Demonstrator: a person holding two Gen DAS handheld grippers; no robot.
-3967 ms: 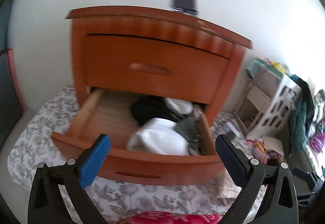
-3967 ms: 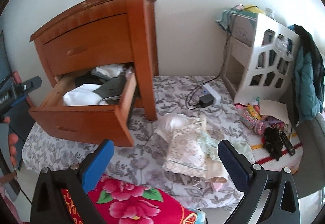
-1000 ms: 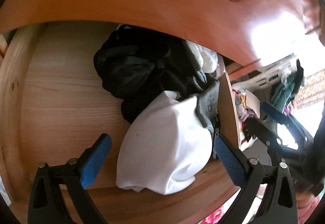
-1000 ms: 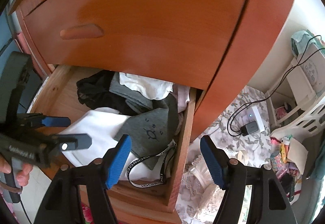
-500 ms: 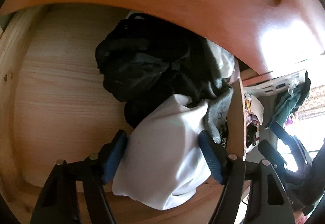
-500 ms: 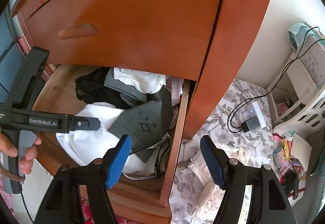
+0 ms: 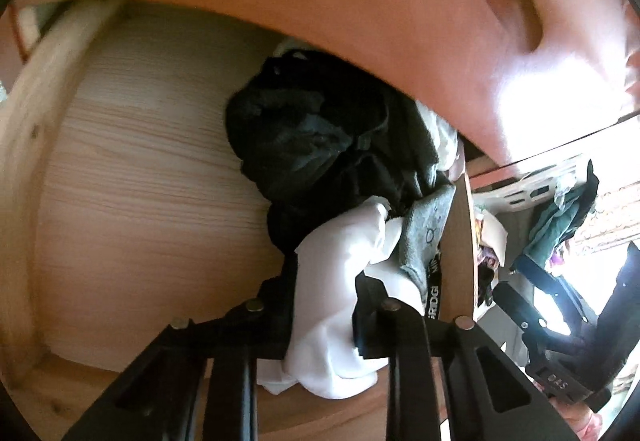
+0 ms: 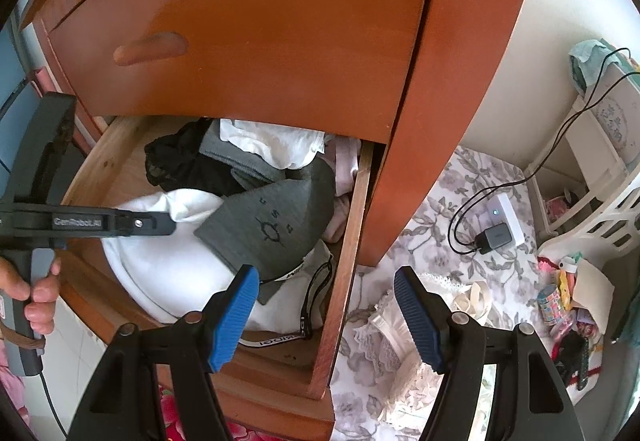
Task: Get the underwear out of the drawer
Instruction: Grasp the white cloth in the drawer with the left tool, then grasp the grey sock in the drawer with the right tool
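In the open lower drawer lies a heap of clothes. My left gripper is shut on a bunched white garment near the drawer's front. Black lacy underwear lies behind it, and a grey piece to its right. In the right wrist view the left gripper reaches in from the left onto the white garment. My right gripper hangs open above the drawer's right side wall, holding nothing. The grey piece lies just beyond its left pad.
The shut upper drawer front overhangs the back of the open drawer. A hand holds the left tool. On the floral mat lie lace bras and a charger with cable. A white shelf stands at the right.
Both grippers came in close to the drawer. Within the last second the left gripper's fingers closed from wide open onto the white garment. The right gripper stayed open and drifted slightly right.
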